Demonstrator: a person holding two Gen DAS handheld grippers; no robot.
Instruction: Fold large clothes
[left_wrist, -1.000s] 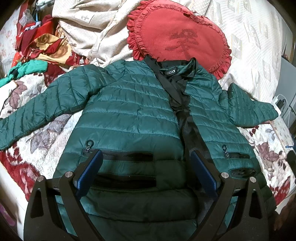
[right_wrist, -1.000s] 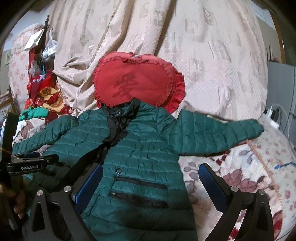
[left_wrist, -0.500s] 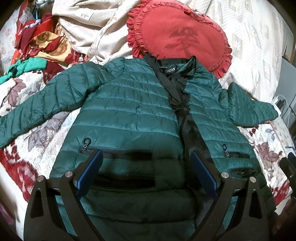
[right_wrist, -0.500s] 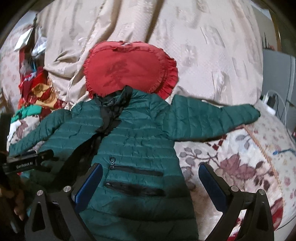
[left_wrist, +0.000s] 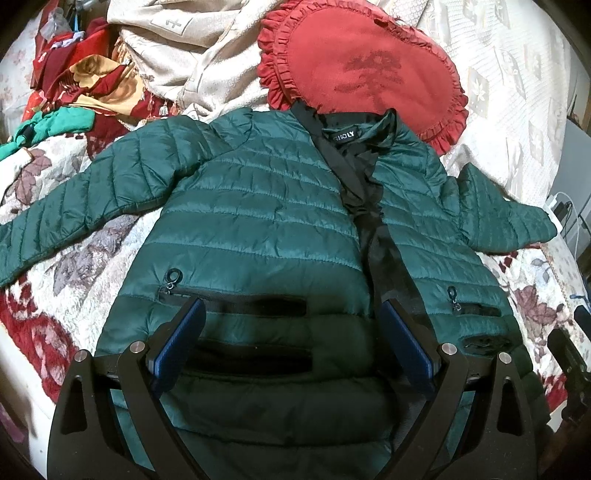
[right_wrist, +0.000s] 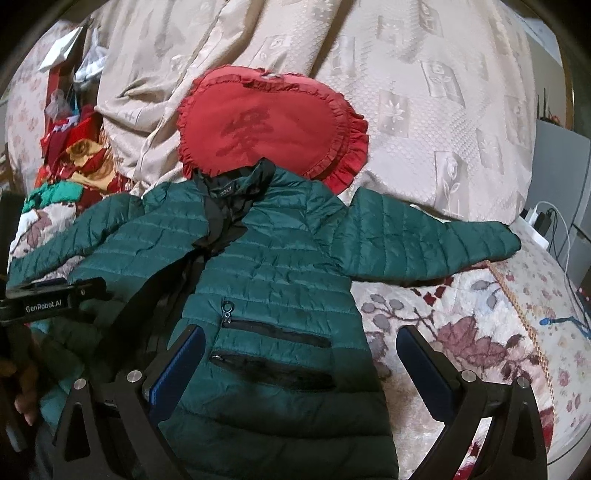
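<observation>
The green puffer jacket (left_wrist: 258, 221) lies front-up across the middle of both views, sleeves spread, its collar touching the red heart-shaped cushion (left_wrist: 369, 70) above. The left gripper (left_wrist: 291, 339) and right gripper (right_wrist: 299, 362) both hover over the hem with fingers spread wide, holding nothing. The slick quilted shell looks likely to slip from a shallow pinch, and the loose open front may bunch. Beneath is a floral bedspread (right_wrist: 461, 332); a clothes pile (left_wrist: 85, 85) sits upper left.
</observation>
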